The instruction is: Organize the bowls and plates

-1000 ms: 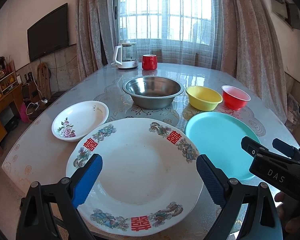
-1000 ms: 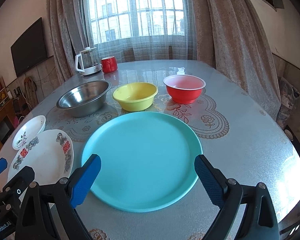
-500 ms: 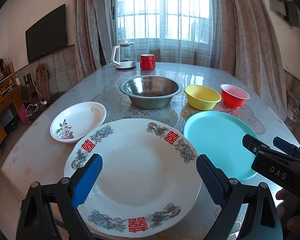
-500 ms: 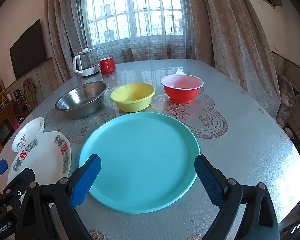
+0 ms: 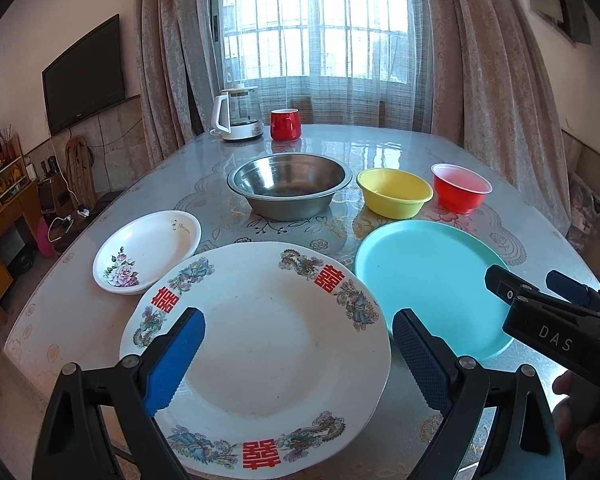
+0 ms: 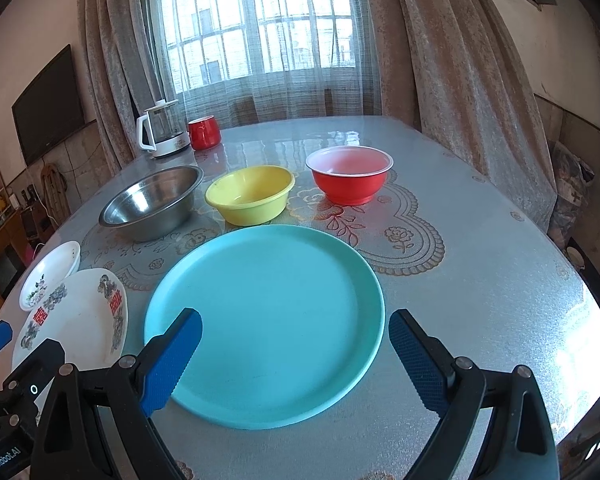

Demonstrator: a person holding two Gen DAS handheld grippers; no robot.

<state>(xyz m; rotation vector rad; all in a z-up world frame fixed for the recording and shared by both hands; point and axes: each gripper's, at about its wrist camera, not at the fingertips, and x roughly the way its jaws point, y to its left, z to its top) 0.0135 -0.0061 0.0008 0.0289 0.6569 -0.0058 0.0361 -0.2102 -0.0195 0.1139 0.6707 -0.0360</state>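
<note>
Six dishes are spread on a glossy patterned table (image 6: 480, 280) before a curtained window (image 5: 320, 20).

Both the left gripper (image 5: 296, 354) and right gripper (image 6: 294, 354) are held wide; the large white plate (image 5: 256, 340) and teal plate (image 6: 268, 320) lie at 12 o'clock.

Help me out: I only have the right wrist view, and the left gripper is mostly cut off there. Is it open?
Observer: Yes. The left gripper is open and empty, its fingers spread above the large patterned plate.
Operator: Is anything lying on that plate where the gripper blocks my view?
Observer: No. Its centre is bare, and the near rim carries only a red character mark among the painted decoration.
</note>
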